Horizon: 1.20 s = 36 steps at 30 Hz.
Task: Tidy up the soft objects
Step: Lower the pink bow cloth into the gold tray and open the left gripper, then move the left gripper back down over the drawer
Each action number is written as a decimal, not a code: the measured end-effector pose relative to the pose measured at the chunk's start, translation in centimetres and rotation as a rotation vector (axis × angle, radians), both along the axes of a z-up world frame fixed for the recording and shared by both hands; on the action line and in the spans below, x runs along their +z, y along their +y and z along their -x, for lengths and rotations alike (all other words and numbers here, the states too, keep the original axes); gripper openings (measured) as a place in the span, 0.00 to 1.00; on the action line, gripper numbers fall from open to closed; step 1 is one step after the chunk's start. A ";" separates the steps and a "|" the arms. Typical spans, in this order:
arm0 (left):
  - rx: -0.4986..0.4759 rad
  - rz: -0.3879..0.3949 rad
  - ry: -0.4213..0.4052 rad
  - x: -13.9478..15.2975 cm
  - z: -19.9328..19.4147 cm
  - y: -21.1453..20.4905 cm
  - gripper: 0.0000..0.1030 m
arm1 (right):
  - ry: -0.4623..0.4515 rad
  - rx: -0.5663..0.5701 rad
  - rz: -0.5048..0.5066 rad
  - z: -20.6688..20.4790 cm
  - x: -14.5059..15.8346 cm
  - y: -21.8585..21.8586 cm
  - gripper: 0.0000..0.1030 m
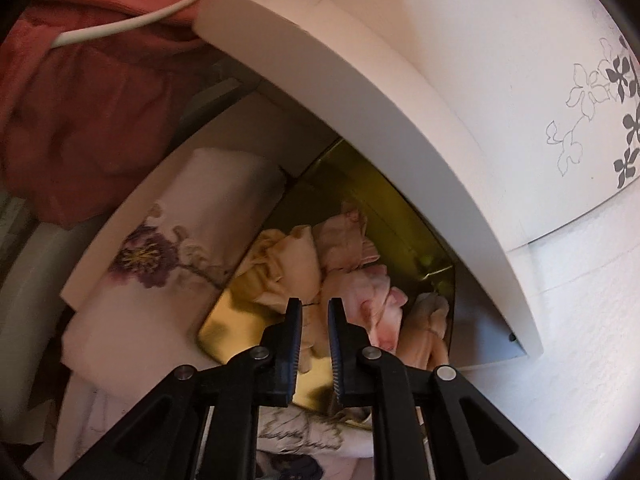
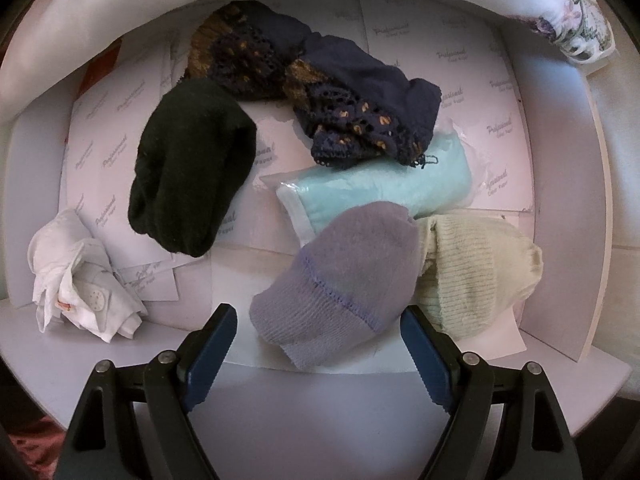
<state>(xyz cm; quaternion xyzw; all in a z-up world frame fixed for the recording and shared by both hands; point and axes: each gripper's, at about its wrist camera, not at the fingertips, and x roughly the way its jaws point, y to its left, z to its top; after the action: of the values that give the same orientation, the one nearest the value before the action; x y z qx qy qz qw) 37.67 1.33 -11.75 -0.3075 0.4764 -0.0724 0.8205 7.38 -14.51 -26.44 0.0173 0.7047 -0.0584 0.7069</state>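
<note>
In the left wrist view my left gripper [image 1: 316, 308] is shut to a narrow slit with nothing held, just over a shiny gold box [image 1: 236, 328] that holds pink and peach cloth bundles [image 1: 352, 276]. In the right wrist view my right gripper [image 2: 318, 316] points down and stands open wide. A rolled lavender sock [image 2: 340, 280] lies between its fingers, which do not squeeze it. Around the sock lie a cream sock [image 2: 480, 272], a pale blue cloth in a clear bag [image 2: 384, 188], a black sock roll [image 2: 192, 168], navy and brown knitwear [image 2: 320, 76] and a crumpled white cloth [image 2: 80, 276].
A white shelf board [image 1: 360, 92] overhangs the gold box closely. Folded floral fabric [image 1: 180, 240] lies left of the box, with red cloth [image 1: 80, 120] and a white cable [image 1: 132, 24] above. The socks lie in a white paper-lined drawer [image 2: 560, 200]; floral fabric [image 2: 568, 24] hangs over its far corner.
</note>
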 end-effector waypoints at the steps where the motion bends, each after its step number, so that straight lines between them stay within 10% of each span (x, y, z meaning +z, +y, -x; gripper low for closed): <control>1: -0.001 -0.002 0.003 0.0 0.4 0.2 0.12 | 0.000 0.002 0.000 0.0 0.1 0.0 0.82; 19: -0.145 -0.189 0.025 -0.2 6.8 2.1 0.13 | -0.003 0.007 0.003 -0.1 0.1 0.0 0.82; 36: -0.367 -0.382 0.278 -7.3 12.3 0.5 0.21 | 0.004 0.006 0.002 -0.1 0.1 0.0 0.82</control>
<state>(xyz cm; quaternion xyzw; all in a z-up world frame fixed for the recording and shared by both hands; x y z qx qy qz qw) 25.41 1.86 -19.10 -0.0633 0.6368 -0.0859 0.7636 7.51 -14.51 -26.31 0.0144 0.7060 -0.0573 0.7058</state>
